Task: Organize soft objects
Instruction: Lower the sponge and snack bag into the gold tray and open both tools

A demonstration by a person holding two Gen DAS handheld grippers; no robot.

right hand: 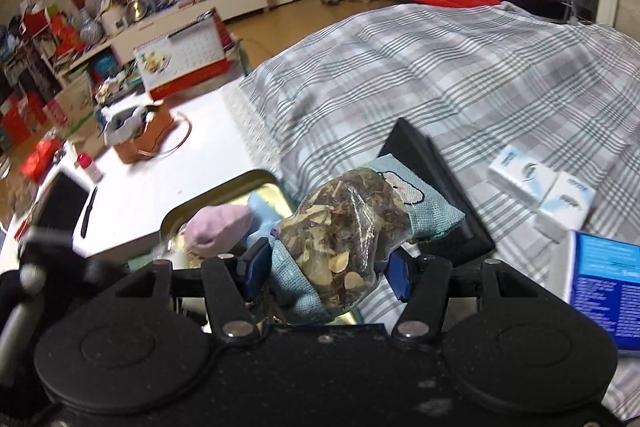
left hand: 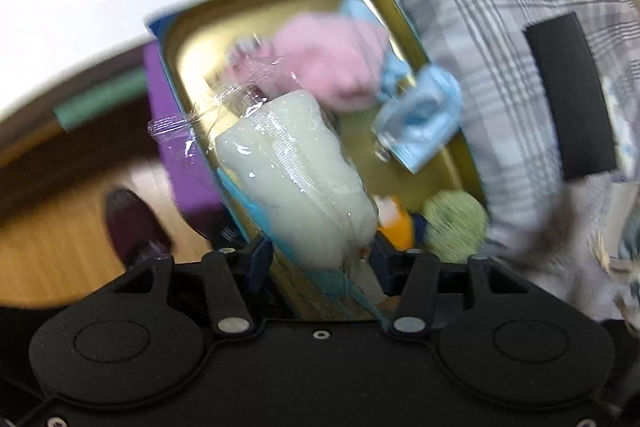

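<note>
My left gripper (left hand: 320, 259) pinches a plastic-wrapped pale roll (left hand: 296, 179), long axis pointing away over the gold tin (left hand: 188, 39); my right gripper (right hand: 324, 267) pinches a clear herb bag (right hand: 348, 231).

You worked over a checked cloth (right hand: 460, 75) that covered the surface beside a white table (right hand: 168, 187). On the cloth lay a black case (right hand: 436, 163), two white boxes (right hand: 540, 187) and a blue box (right hand: 608, 283). The gold tin (left hand: 192, 67) sat at the cloth's edge. On the table stood an orange box (right hand: 144, 139) and a calendar (right hand: 180, 63).

Both grippers (left hand: 318, 255) (right hand: 324, 267) clamped on loads
</note>
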